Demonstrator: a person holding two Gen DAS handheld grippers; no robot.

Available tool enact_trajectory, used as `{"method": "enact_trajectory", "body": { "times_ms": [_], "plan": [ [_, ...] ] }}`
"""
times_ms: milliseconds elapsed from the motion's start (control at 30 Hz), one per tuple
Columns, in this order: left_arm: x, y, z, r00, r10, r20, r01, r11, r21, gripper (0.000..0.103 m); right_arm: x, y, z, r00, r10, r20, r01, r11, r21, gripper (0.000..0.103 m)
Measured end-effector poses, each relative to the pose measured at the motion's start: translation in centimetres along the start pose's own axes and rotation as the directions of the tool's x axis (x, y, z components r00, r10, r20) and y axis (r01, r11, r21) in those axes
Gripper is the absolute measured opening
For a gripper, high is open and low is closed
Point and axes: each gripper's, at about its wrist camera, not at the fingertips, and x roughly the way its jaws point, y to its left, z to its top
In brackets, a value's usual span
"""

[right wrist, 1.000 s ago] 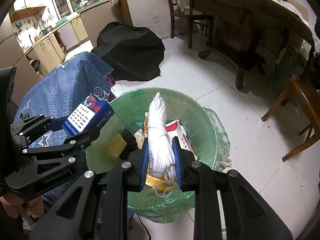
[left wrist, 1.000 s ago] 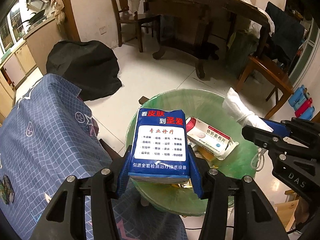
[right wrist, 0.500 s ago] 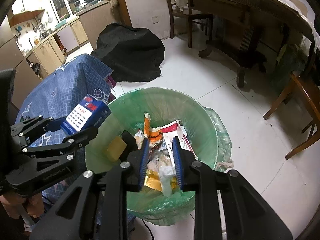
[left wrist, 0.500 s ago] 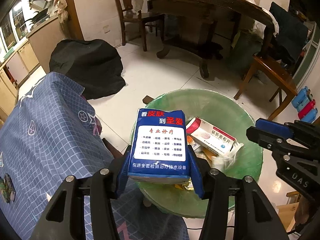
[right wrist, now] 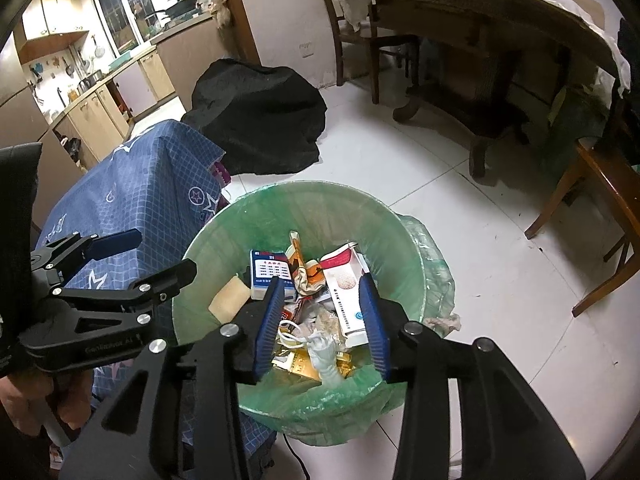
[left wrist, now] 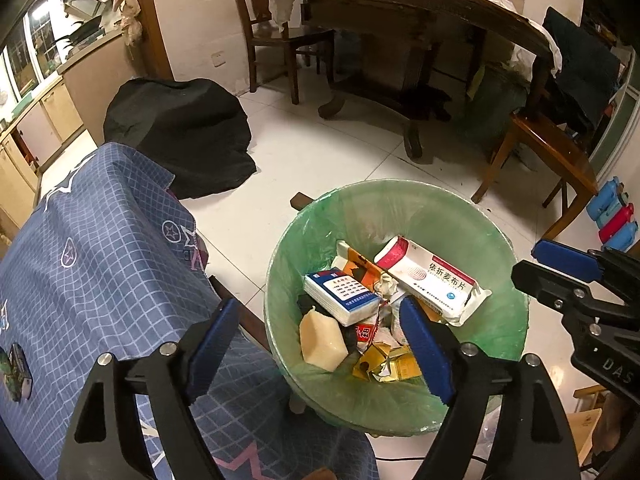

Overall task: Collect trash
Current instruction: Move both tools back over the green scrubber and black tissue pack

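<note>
**Both grippers empty and spread above the green-lined bin**

The left gripper [left wrist: 316, 344] stands wide, its blue-padded fingers [left wrist: 426, 350] far apart with nothing between them; one finger hangs over the blue checked tablecloth [left wrist: 92, 264], the other over the bin's near rim. The right gripper [right wrist: 322, 324] is also parted, less widely, and grips nothing; its ribbed blue pads frame the rubbish below without touching it.

The round trash bin lined with a thin, crinkled green plastic bag [left wrist: 496, 332] sits on the glossy white tiled floor [left wrist: 340, 164], just beside the cloth-covered table. Inside, the blue-and-white rectangular tissue pack with printed text [left wrist: 340, 294] lies tilted on top of the heap, near the bin's left side. Beside it rests a long white-and-red cardboard medicine box [left wrist: 432, 276], leaning against the liner. A pale yellow waxy block [left wrist: 322, 338] lies below the tissue pack, and crumpled gold foil wrappers [left wrist: 386, 362] sit at the near edge. In the right wrist view, a limp white knitted glove [right wrist: 324, 354] lies on the pile between the pads.
</note>
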Motion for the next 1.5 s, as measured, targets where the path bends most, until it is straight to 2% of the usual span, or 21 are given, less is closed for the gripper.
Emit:
{"method": "enact_trajectory", "body": {
  "times_ms": [333, 533, 700, 833, 967, 1033, 1133, 1200, 1333, 1400, 1500],
  "plan": [
    [-3.2, 1.4, -1.4, 1.0, 0.006, 0.028, -0.006, 1.0, -0.026, 0.088, -3.2, 2.4, -0.3, 0.995, 0.032, 0.092, -0.03, 0.999, -0.018, 0.062],
    [-6.1, 3.4, -3.3, 0.998, 0.003, 0.069, 0.0, 0.999, -0.047, 0.098, -5.2, 5.6, -1.2, 0.983, 0.081, 0.167, -0.072, 0.996, -0.057, 0.076],
    [-8.1, 6.3, -6.6, 0.994, 0.006, 0.108, 0.002, 0.997, -0.074, 0.098, -6.2, 8.9, -2.8, 0.969, 0.123, 0.214, -0.102, 0.989, -0.108, 0.084],
    [-9.5, 9.6, -9.9, 0.988, -0.009, 0.152, 0.025, 0.994, -0.107, 0.098, -5.9, 11.5, -4.1, 0.963, 0.165, 0.214, -0.135, 0.98, -0.145, 0.085],
    [-11.4, 14.4, -13.4, 0.982, 0.015, 0.187, 0.022, 0.981, -0.194, 0.098, -5.6, 13.9, -5.3, 0.956, 0.215, 0.2, -0.183, 0.968, -0.17, 0.086],
    [-12.4, 17.5, -15.0, 0.979, 0.064, 0.192, -0.01, 0.963, -0.27, 0.098, -5.5, 15.0, -5.9, 0.952, 0.239, 0.189, -0.204, 0.961, -0.187, 0.086],
    [-14.4, 23.4, -17.7, 0.966, 0.171, 0.192, -0.08, 0.91, -0.408, 0.098, -5.1, 16.4, -6.6, 0.95, 0.261, 0.171, -0.224, 0.952, -0.209, 0.086],
    [-15.8, 28.5, -19.6, 0.952, 0.258, 0.168, -0.135, 0.841, -0.525, 0.098, -4.6, 17.0, -7.0, 0.951, 0.268, 0.152, -0.232, 0.948, -0.217, 0.086],
    [-17.1, 36.6, -21.9, 0.928, 0.358, 0.103, -0.198, 0.708, -0.678, 0.098, -3.5, 18.0, -7.7, 0.954, 0.275, 0.119, -0.244, 0.944, -0.222, 0.087],
    [-16.6, 39.5, -21.7, 0.921, 0.386, 0.058, -0.241, 0.678, -0.694, 0.098, -3.3, 18.7, -8.1, 0.954, 0.279, 0.109, -0.249, 0.941, -0.227, 0.086],
    [-15.0, 41.7, -20.9, 0.911, 0.413, 0.002, -0.298, 0.661, -0.688, 0.098, -3.0, 19.4, -8.3, 0.954, 0.282, 0.097, -0.252, 0.936, -0.245, 0.086]
  ]
}}
